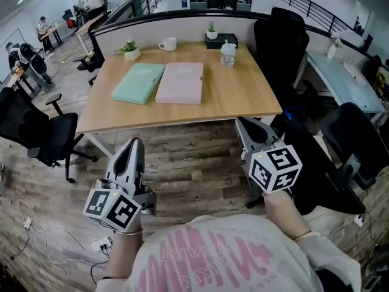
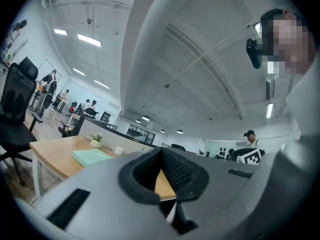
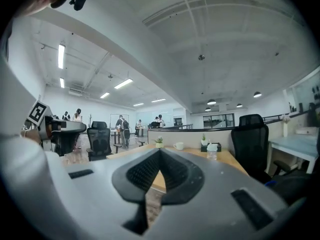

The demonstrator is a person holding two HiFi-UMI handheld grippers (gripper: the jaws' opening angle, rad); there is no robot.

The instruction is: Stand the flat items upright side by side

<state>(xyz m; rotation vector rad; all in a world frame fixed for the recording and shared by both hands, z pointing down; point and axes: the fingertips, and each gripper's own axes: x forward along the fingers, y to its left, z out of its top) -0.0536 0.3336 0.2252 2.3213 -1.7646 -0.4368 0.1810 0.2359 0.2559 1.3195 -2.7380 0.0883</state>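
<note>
Two flat folders lie side by side on the wooden table (image 1: 237, 96): a mint green one (image 1: 138, 83) on the left and a pink one (image 1: 180, 82) on the right. Both grippers hang over the floor, short of the table's near edge. My left gripper (image 1: 135, 143) is shut and holds nothing. My right gripper (image 1: 243, 123) is shut and empty as well. The left gripper view shows its closed jaws (image 2: 161, 151) pointing towards the table, with the green folder (image 2: 91, 156) ahead to the left. In the right gripper view the closed jaws (image 3: 160, 153) face the table (image 3: 227, 156).
At the table's far edge stand a white cup (image 1: 168, 44), two small potted plants (image 1: 130, 50), a black box (image 1: 222, 41) and a clear jar (image 1: 228, 53). Black office chairs stand at the left (image 1: 36, 132) and right (image 1: 352, 139). Cables (image 1: 36, 236) lie on the floor.
</note>
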